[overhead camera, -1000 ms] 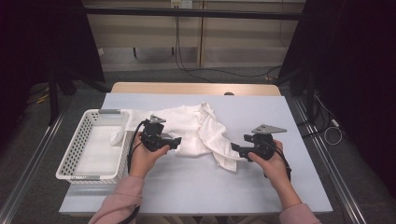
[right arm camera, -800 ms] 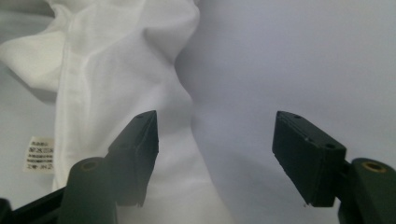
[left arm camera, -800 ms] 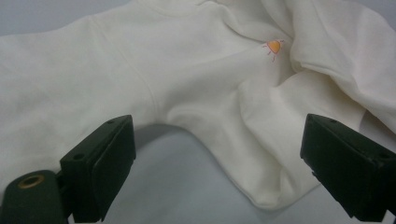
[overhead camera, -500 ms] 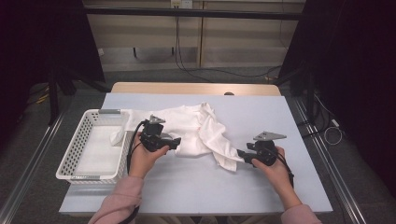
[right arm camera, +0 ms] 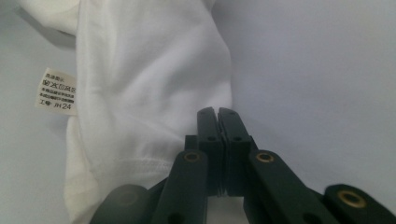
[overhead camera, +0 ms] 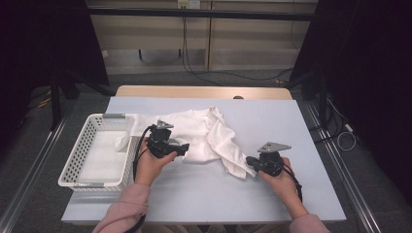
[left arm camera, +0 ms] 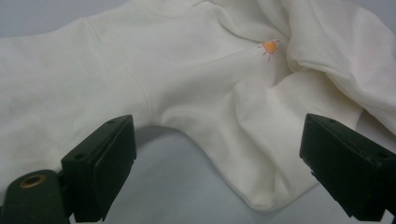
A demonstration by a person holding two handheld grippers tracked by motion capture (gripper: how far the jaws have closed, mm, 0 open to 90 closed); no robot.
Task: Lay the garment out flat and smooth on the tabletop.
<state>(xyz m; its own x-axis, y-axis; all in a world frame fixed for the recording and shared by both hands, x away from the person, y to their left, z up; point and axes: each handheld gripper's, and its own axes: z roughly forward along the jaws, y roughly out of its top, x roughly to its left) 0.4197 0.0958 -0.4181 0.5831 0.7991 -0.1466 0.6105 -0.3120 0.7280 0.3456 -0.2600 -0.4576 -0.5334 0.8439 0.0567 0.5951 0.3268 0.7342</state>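
A white garment lies crumpled on the pale blue table, with a small orange print and a care label. My left gripper rests at its near left edge. The left jaws stand open, wide apart on either side of a fold of the cloth without touching it. My right gripper sits low at the garment's near right corner. Its jaws have just been closing and are now together, pinching the hemmed corner.
A white mesh basket stands at the table's left, and one end of the garment hangs over its right wall. Bare table lies in front of and to the right of the garment. The table's near edge is close to the person's sleeves.
The right gripper has sunk and come in to the garment's corner, and its jaws have gone from open to shut on the hem. The left gripper has stayed put.
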